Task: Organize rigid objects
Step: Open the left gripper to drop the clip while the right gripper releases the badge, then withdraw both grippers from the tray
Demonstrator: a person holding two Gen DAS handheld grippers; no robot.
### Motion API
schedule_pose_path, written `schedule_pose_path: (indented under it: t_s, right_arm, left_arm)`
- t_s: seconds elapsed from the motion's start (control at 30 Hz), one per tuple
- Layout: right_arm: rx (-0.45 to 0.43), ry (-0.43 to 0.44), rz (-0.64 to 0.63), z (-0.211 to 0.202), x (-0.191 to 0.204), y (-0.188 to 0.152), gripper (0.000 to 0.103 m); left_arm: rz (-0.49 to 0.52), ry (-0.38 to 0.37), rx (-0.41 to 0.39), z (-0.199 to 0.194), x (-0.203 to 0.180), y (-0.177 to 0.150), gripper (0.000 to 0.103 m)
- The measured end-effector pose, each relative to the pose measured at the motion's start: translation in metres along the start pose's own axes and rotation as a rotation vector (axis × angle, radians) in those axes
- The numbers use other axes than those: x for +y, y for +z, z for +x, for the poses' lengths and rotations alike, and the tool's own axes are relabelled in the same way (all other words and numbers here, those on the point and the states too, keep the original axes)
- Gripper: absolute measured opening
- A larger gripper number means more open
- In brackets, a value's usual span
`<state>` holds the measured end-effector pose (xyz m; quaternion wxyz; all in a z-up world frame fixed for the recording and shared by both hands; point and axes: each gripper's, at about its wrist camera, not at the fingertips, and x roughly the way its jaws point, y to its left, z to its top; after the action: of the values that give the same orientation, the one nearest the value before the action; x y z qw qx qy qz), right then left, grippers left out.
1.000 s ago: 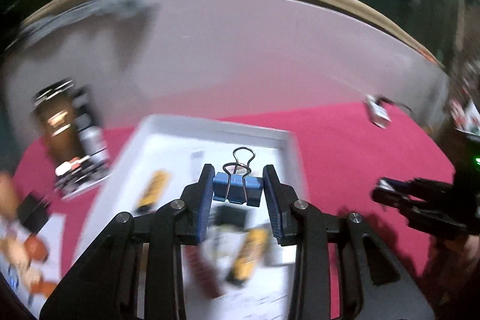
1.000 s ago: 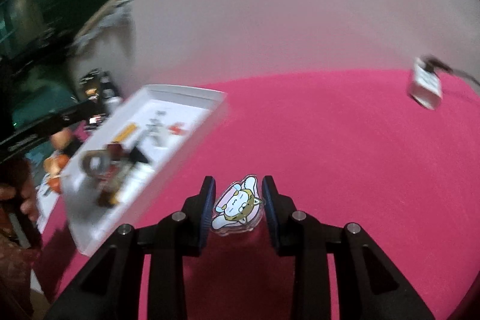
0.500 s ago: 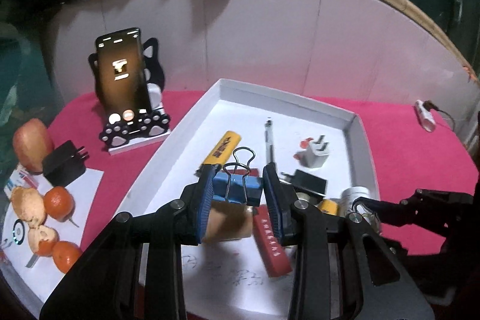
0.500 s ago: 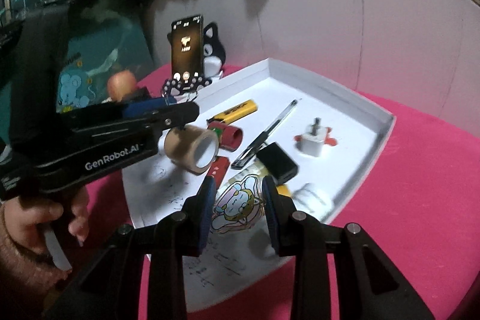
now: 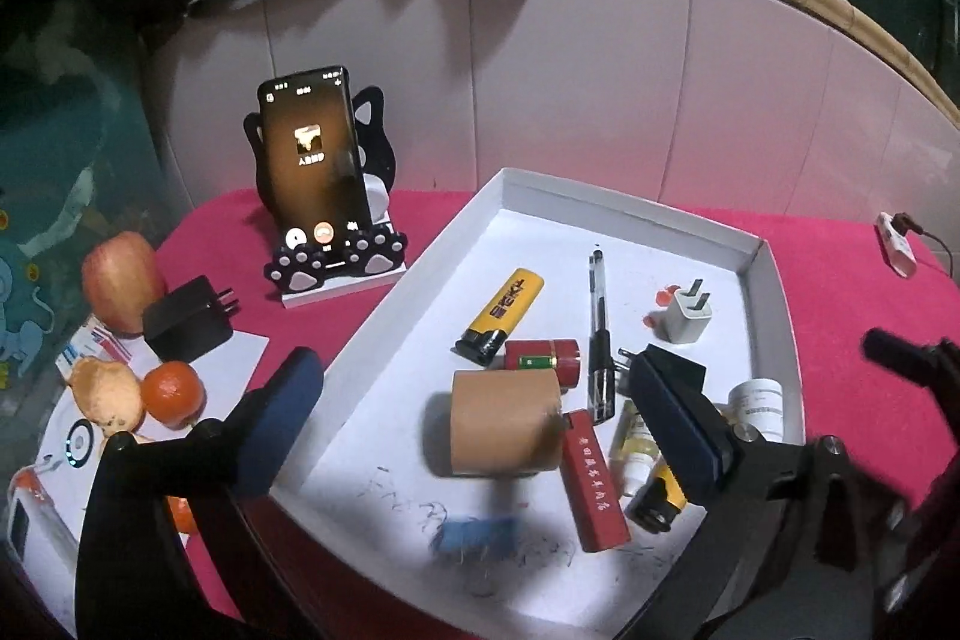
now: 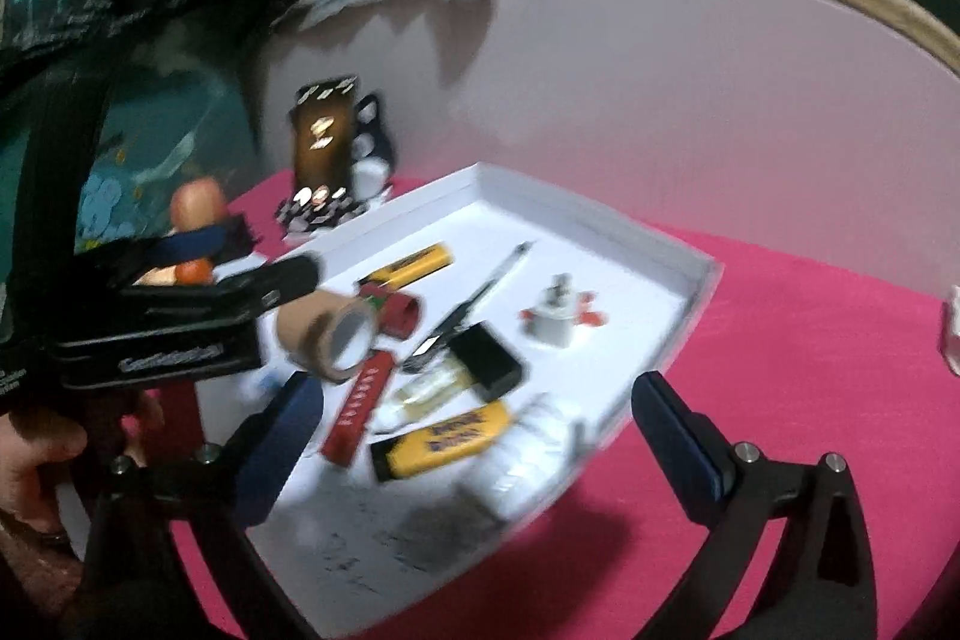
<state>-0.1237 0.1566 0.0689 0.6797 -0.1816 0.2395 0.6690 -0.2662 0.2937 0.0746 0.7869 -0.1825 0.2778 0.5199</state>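
Note:
Over the white tray (image 5: pixel 630 205) my left gripper (image 5: pixel 480 424) has its jaws opening wide, with nothing pressed between them. A blue binder clip (image 5: pixel 474 532) shows as a blur on the tray floor below them. In the tray lie a brown tape roll (image 5: pixel 498 430), a yellow lighter (image 5: pixel 504 307), a pen (image 5: pixel 600 334), a white plug (image 5: pixel 687 313) and a red box (image 5: pixel 591 481). My right gripper (image 6: pixel 480 433) also hangs over the tray (image 6: pixel 600 214), jaws opening and bare. The cartoon charm is lost in a pale blur by the near rim. The left gripper (image 6: pixel 252 259) shows at the left of the right wrist view.
A phone on a black cat stand (image 5: pixel 312 172) stands left of the tray on the pink cloth. An apple (image 5: pixel 120 280), a black charger (image 5: pixel 186 322) and oranges (image 5: pixel 171 394) lie far left. A small white device (image 5: pixel 897 250) lies far right. A white panel wall runs behind.
Both grippers went from shut to wide open. The blue binder clip dropped out of the left jaws onto the tray. The cartoon charm left the right jaws.

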Motion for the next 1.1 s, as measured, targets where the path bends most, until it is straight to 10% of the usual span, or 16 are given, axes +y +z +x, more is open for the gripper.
schedule_pose_path:
  t_s: [0.63, 0.9, 1.1]
  right_arm:
    - [0.092, -0.46, 0.4, -0.081, -0.171, -0.095, 0.103]
    - [0.187, -0.487, 0.442, -0.066, -0.183, -0.102, 0.103]
    - [0.216, -0.512, 0.453, -0.063, -0.185, -0.104, 0.103]
  left_arm:
    - [0.21, -0.195, -0.017, -0.032, -0.111, -0.011, 0.103]
    - [0.453, -0.617, 0.084, -0.046, -0.214, -0.062, 0.103]
    - [0.639, -0.729, 0.173, -0.033, -0.262, -0.11, 0.103]
